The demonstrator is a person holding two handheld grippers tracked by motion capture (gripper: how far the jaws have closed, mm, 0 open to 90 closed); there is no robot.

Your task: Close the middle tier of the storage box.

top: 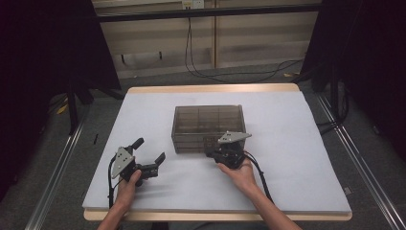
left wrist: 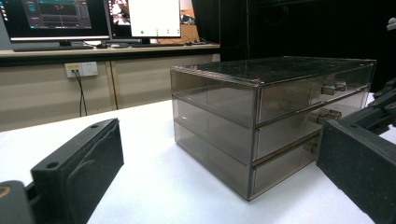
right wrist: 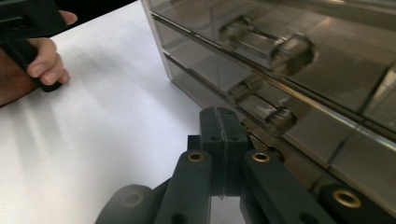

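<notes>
3 drawers stacked one above the other make up the smoky translucent drawer box (top: 208, 127) that sits near the middle of the white-covered counter (top: 287, 158). Each drawer front carries a small barrel-shaped handle: the top handle (right wrist: 268, 44) and the middle handle (right wrist: 261, 105) stand out clearly in the right gripper view, while the lowest one lies behind the gripper and is hard to make out. All 3 drawers are pushed in flush. Through the tinted walls no contents can be told apart; whether the drawers hold anything cannot be said.

The right gripper (right wrist: 219, 140) is held by the right hand (top: 242, 175) at the box's front face, low down near the bottom drawer, its fingers (right wrist: 210, 135) pressed together with nothing seen between them.

The left gripper (top: 148, 153) rests on the counter in the left hand (top: 127, 187), well apart from the box and to its left, its fingers (left wrist: 79, 172) spread wide and grasping nothing. Beyond the counter, monitors (left wrist: 93, 18) stand on a far desk.
</notes>
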